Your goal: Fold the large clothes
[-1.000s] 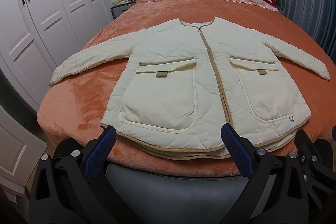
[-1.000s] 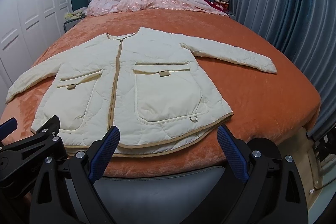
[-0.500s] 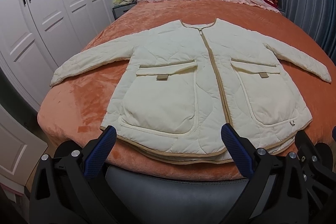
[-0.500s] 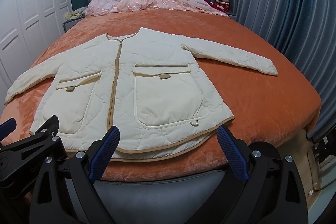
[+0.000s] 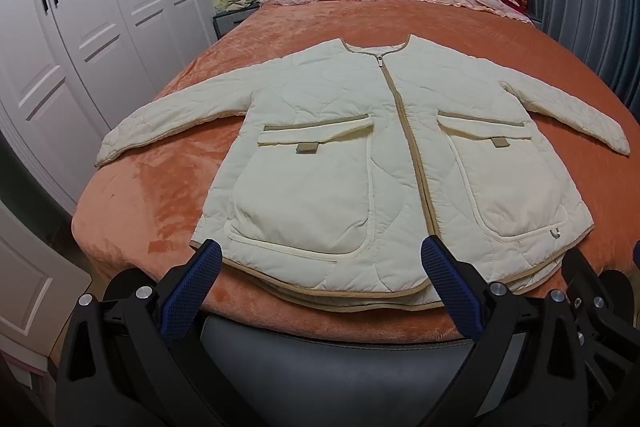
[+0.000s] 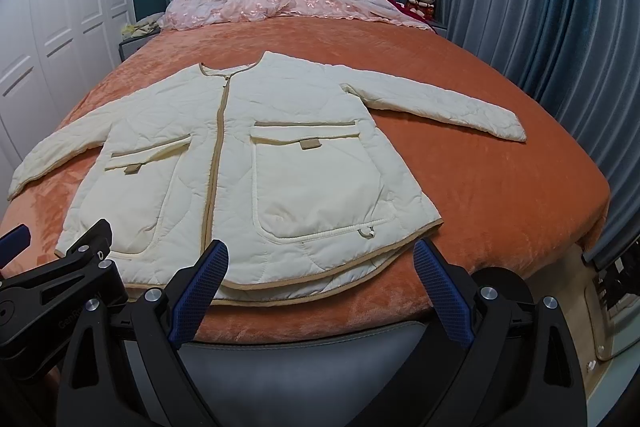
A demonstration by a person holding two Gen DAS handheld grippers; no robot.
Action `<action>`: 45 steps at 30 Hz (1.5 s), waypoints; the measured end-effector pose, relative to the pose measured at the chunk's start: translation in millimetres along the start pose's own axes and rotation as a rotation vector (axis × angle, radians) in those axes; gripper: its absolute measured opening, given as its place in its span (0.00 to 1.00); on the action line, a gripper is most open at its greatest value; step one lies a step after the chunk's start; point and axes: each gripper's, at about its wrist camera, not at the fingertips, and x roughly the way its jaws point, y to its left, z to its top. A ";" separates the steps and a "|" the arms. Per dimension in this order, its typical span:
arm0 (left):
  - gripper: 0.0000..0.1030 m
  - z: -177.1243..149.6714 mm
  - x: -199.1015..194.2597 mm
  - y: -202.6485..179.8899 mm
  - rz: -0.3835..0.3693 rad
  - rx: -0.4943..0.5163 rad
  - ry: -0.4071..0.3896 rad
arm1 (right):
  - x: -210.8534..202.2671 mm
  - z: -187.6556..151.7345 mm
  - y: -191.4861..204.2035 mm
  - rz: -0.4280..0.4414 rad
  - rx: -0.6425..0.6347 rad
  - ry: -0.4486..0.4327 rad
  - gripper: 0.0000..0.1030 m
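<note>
Both grippers have crept a bit closer to the bed [image 5: 280,35] over the last second, so the jacket's hem sits nearer the fingers. That cream jacket [image 5: 360,163] lies flat and zipped on the orange blanket, sleeves spread out to each side. Left gripper [image 5: 324,287] and right gripper [image 6: 320,287] hover spread wide at the foot, holding nothing, not touching it.

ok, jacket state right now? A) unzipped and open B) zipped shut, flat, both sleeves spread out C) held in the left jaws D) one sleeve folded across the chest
B: the jacket lies flat on the bed, tan zipper line closed from neck to hem, sleeves out to each side; both sets of jaws open and empty.
</note>
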 end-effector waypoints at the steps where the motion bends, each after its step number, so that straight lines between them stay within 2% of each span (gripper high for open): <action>1: 0.94 0.0 -0.2 0.1 0.000 0.000 0.000 | 0.0 -0.1 0.0 0.000 0.000 0.000 0.89; 45: 0.95 -1.5 -5.4 -2.3 0.000 -0.011 0.004 | -3.6 -3.4 -1.1 0.001 0.000 0.004 0.89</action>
